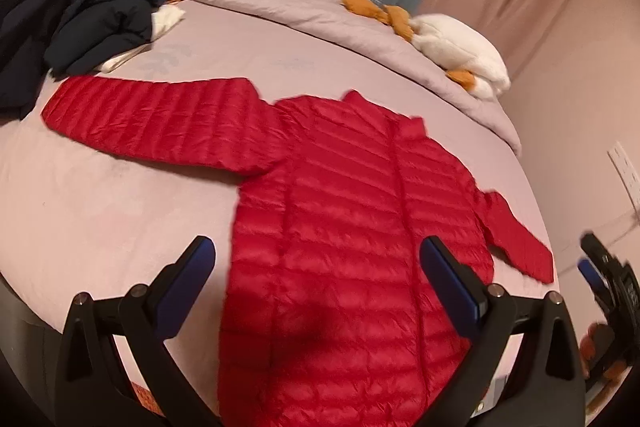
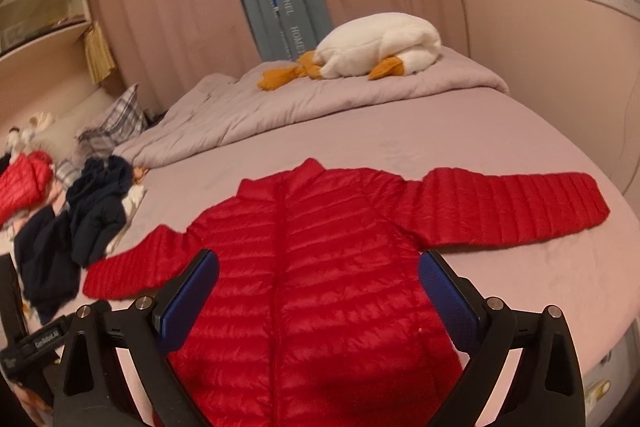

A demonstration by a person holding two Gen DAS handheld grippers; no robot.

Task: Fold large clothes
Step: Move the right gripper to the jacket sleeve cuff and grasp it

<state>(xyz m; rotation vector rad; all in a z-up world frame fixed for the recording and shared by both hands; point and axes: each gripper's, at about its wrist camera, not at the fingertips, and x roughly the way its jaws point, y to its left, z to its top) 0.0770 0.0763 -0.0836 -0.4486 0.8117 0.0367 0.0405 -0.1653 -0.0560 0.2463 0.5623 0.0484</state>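
Observation:
A red quilted puffer jacket (image 1: 340, 219) (image 2: 312, 279) lies flat and zipped on the bed, front up, both sleeves spread out sideways. My left gripper (image 1: 316, 263) hovers open above the jacket's lower body, its blue pads wide apart with nothing between them. My right gripper (image 2: 318, 283) is open too, held over the jacket's middle, empty. In the left wrist view the right gripper (image 1: 600, 275) shows at the right edge, off the bed's corner.
A pile of dark navy clothes (image 1: 100, 15) (image 2: 80, 227) lies on the bed's left side. A folded grey duvet (image 1: 320, 3) (image 2: 280, 103) with a white plush goose (image 1: 460, 43) (image 2: 380, 47) sits at the back. Another red garment (image 2: 24, 183) rests far left. Curtains hang behind.

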